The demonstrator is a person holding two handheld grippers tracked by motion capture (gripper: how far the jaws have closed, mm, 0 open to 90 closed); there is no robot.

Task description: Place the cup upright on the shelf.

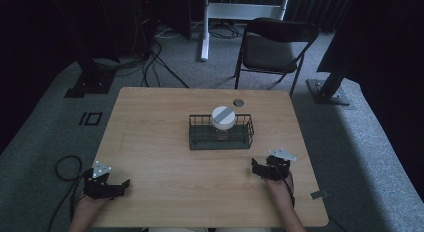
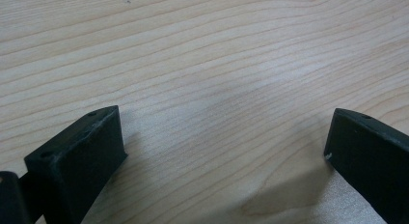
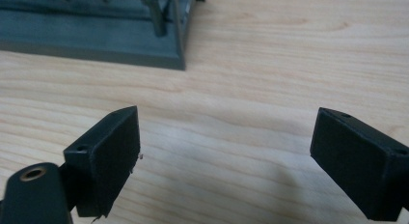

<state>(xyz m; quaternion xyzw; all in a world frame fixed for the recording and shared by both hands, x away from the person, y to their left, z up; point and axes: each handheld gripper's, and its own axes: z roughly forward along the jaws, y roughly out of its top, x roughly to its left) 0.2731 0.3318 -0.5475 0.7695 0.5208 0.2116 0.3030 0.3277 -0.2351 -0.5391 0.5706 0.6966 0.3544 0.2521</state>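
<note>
White-lidded, seemingly glass jar [image 1: 223,123] upright in dark wire basket [image 1: 195,142]; both grippers' jaws apart.

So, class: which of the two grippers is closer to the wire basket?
The right gripper, just off the wire basket's near right corner. The left gripper sits far away at the table's near left edge.

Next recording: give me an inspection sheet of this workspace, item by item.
Surface: wooden table, light grain, bare near both claws.
Job's things: jar with a white lid standing in a dark wire basket at table centre.
Clutter: small round grey thing behind the basket; small tag at the right edge.
Grippers: left claw open, right claw open, both holding nothing.
Cables: loop trailing from the left claw; more on the floor.
Surroundings: folding chair, carpet, dark stands.
</note>
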